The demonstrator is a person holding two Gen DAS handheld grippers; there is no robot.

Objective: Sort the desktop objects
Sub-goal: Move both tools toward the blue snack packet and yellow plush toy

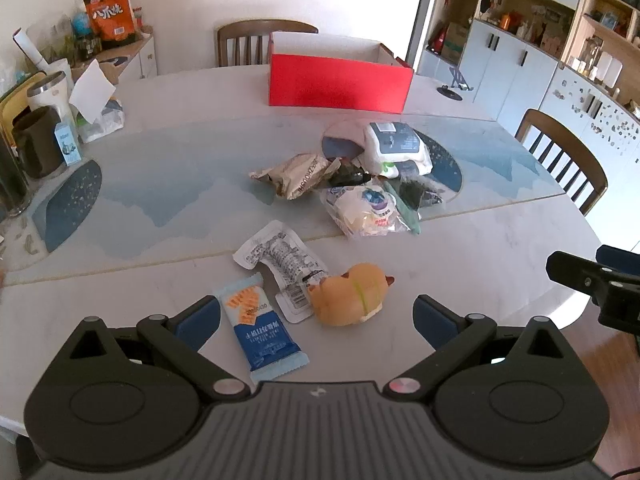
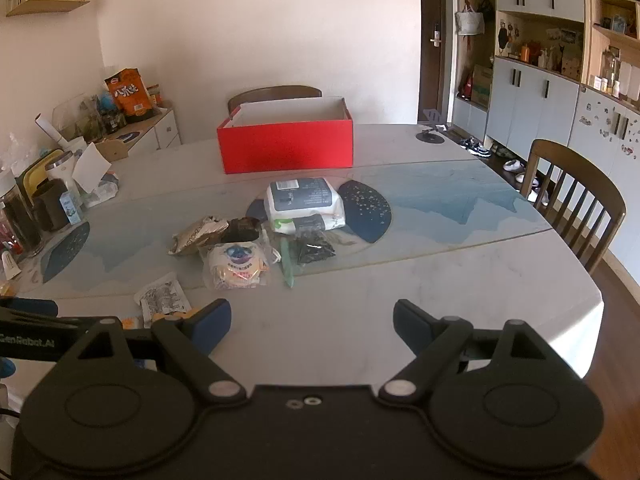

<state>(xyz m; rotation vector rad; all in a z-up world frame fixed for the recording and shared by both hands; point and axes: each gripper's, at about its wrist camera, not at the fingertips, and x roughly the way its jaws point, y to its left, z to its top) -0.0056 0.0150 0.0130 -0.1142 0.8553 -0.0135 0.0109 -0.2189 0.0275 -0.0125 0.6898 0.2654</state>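
Observation:
My left gripper (image 1: 316, 320) is open above the near table edge. Between its spread fingers lie a blue-and-white snack packet (image 1: 262, 324), a white printed sachet (image 1: 282, 264) and an orange animal-shaped toy (image 1: 352, 294), none touched. Further in sits a heap: a wet-wipes pack (image 1: 396, 146), a gold wrapper (image 1: 296, 176), a clear bag of round snacks (image 1: 368, 208) and dark packets. An open red box (image 1: 340, 80) stands at the far side. My right gripper (image 2: 312, 326) is open over bare tabletop, holding nothing; the heap (image 2: 256, 240) and red box (image 2: 286, 144) lie beyond it.
Cups, a tissue pack and jars (image 1: 52, 128) crowd the table's left edge. Wooden chairs stand behind the box (image 1: 264, 40) and at the right (image 2: 576, 196). A phone stand (image 2: 432, 128) sits at the far right of the table. Cabinets line the right wall.

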